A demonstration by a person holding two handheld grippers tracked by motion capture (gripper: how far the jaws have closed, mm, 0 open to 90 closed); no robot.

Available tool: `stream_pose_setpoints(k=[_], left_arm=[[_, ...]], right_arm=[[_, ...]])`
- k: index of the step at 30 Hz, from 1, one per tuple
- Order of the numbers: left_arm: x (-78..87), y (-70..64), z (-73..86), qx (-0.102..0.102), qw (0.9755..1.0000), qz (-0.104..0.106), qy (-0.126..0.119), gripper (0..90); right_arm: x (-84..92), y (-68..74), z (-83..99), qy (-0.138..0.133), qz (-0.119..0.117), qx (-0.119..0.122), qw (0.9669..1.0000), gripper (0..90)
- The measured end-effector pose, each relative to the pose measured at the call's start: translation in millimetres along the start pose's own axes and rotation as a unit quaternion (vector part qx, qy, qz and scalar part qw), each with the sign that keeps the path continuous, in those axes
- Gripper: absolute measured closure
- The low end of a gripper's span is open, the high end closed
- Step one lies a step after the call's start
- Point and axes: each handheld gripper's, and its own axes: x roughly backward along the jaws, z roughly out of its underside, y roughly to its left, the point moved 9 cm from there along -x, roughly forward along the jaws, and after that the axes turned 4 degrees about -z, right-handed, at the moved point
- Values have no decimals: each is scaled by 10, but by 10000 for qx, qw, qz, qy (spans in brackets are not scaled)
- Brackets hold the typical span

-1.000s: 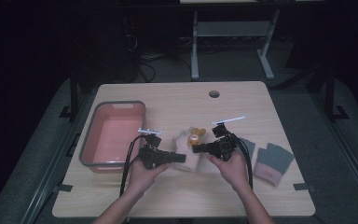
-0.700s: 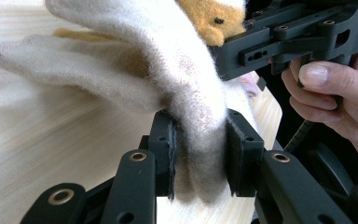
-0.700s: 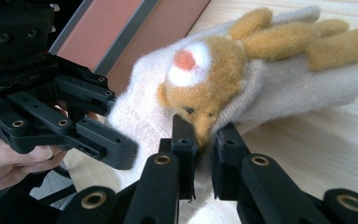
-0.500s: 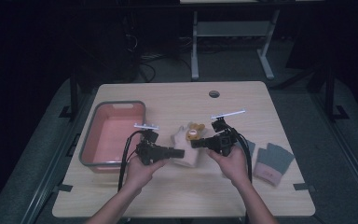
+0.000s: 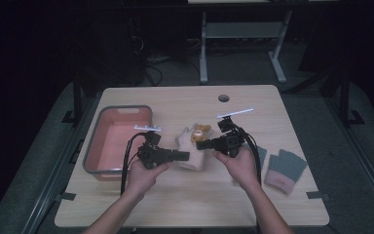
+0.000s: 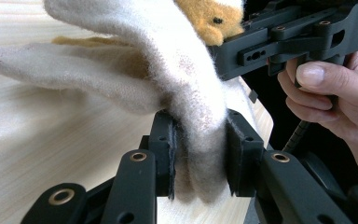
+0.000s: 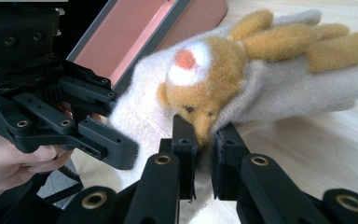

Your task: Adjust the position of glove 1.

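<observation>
Both tools grip the same cream woollen glove (image 5: 191,151), the one with a tan bear's head sewn on it, in the middle of the worktop (image 5: 185,204). The left tool (image 5: 182,156) is clamped on a fold of the cuff end; the right tool (image 5: 202,145) pinches the fabric just beside the bear's head (image 7: 200,100). The glove's long axis runs away from the person, its fingers pointing to the far edge. The pink bin (image 5: 118,141) lies just left of the left tool, nearer that hand; a grey pair of gloves (image 5: 282,168) lies to the right. Open worktop lies in front.
</observation>
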Motion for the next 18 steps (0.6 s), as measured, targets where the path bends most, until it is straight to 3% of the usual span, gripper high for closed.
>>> stream_pose_setpoints(k=[18], left_arm=[[126,-37,-129,-60,9999,13,-105,682]], right_arm=[[37,91,-130,-52,-48,35,10000,818]])
